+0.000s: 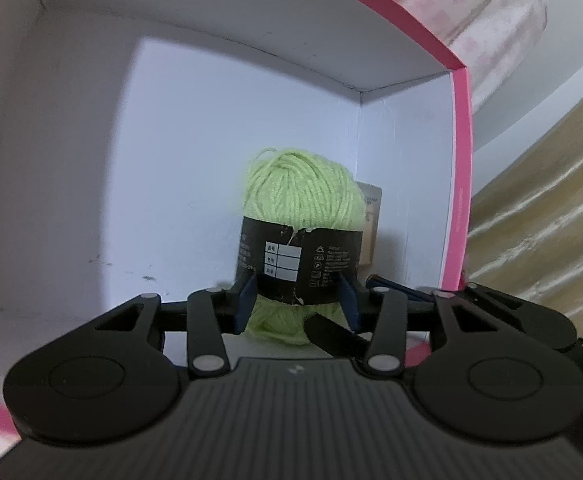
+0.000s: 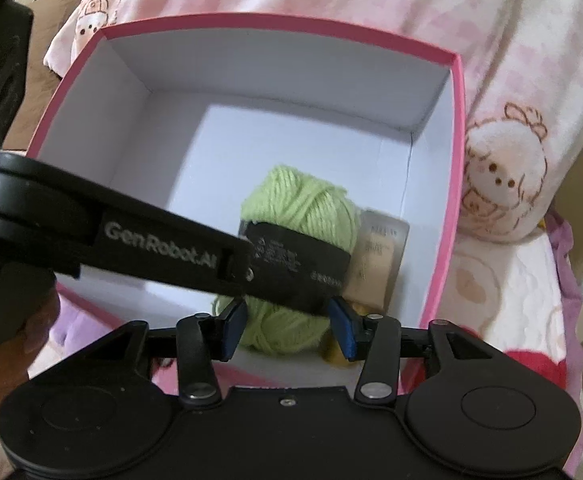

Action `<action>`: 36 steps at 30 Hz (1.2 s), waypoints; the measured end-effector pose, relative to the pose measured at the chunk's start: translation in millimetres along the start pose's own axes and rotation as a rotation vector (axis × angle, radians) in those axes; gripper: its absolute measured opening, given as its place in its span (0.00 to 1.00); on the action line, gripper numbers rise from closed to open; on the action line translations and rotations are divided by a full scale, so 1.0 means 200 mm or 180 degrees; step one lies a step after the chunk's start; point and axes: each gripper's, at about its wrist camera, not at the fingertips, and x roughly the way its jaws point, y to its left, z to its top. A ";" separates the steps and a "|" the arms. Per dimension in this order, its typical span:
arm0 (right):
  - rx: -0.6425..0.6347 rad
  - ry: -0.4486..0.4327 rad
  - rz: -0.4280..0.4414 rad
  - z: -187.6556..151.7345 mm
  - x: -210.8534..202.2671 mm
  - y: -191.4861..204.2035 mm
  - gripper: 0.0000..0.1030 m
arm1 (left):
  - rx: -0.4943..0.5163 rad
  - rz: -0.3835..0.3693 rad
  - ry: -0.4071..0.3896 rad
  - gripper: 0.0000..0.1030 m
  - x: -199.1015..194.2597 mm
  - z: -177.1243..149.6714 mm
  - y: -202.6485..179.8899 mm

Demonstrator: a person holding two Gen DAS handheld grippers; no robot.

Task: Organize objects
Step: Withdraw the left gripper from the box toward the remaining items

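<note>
Left gripper [image 1: 296,304], seen through its own wrist camera, reaches down inside the pink box [image 1: 461,168] and clamps the green yarn ball [image 1: 299,196] by the lower part of its black paper band [image 1: 299,270], one blue pad pressed on each side of the band. White walls of the box rise close on the yarn's right and behind it, where a corner seam runs up just beside the skein; to the yarn's left the white floor lies bare and wide up to the far wall. On the band a small white grid of boxes and a row of care symbols show, the print too small to read. A beige card [image 1: 371,224] stands behind the yarn against the right wall. From the right wrist camera, the right gripper [image 2: 289,330] hangs over the near rim of the box with its blue pads spread apart, grasping nothing, the lower end of the yarn lying between them without visible contact. The left gripper's black finger crosses from the left onto the band and carries the white lettering "GenRobot.AI". The yarn sits toward the box's near right corner, the card just to its right. Around the box lies pink bedding [image 2: 503,176] printed with cartoon sheep.
</note>
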 end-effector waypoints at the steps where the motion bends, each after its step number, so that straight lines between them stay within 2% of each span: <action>1: 0.0018 0.0014 0.0003 0.00 -0.02 -0.01 0.53 | 0.0031 0.0072 -0.0002 0.42 -0.02 0.00 -0.02; 3: 0.0093 -0.0011 0.0040 -0.01 -0.08 -0.03 0.57 | 0.0111 0.0146 0.0017 0.44 -0.08 0.00 -0.05; 6: 0.0336 0.0010 0.0204 -0.03 -0.18 -0.09 0.57 | 0.0206 0.0169 0.0012 0.46 -0.20 -0.02 -0.10; 10: 0.0541 -0.0026 0.0356 -0.10 -0.35 -0.11 0.60 | 0.0410 0.0367 -0.0061 0.49 -0.40 -0.08 -0.16; 14: 0.0588 0.0035 0.0574 -0.14 -0.48 -0.09 0.60 | 0.0582 0.0516 -0.0022 0.51 -0.59 -0.16 -0.21; 21: 0.0472 0.0419 0.0733 -0.20 -0.67 -0.04 0.66 | 0.0956 0.0788 0.0178 0.55 -0.81 -0.31 -0.35; 23: 0.0443 0.0506 0.0759 -0.23 -0.72 -0.01 0.71 | 0.1007 0.0854 0.0235 0.56 -0.86 -0.35 -0.38; 27: 0.0399 0.0662 0.0763 -0.33 -0.79 0.05 0.72 | 0.0976 0.0751 0.0371 0.59 -0.94 -0.42 -0.39; 29: 0.0425 0.0707 0.0782 -0.38 -0.80 0.07 0.77 | 0.0960 0.0693 0.0420 0.61 -0.96 -0.46 -0.40; 34: 0.0581 0.0728 0.0741 -0.54 -0.82 0.11 0.79 | 0.0960 0.0737 0.0513 0.65 -0.97 -0.56 -0.40; 36: 0.0660 0.0678 0.0678 -0.60 -0.83 0.12 0.79 | 0.0970 0.0726 0.0540 0.69 -0.96 -0.61 -0.40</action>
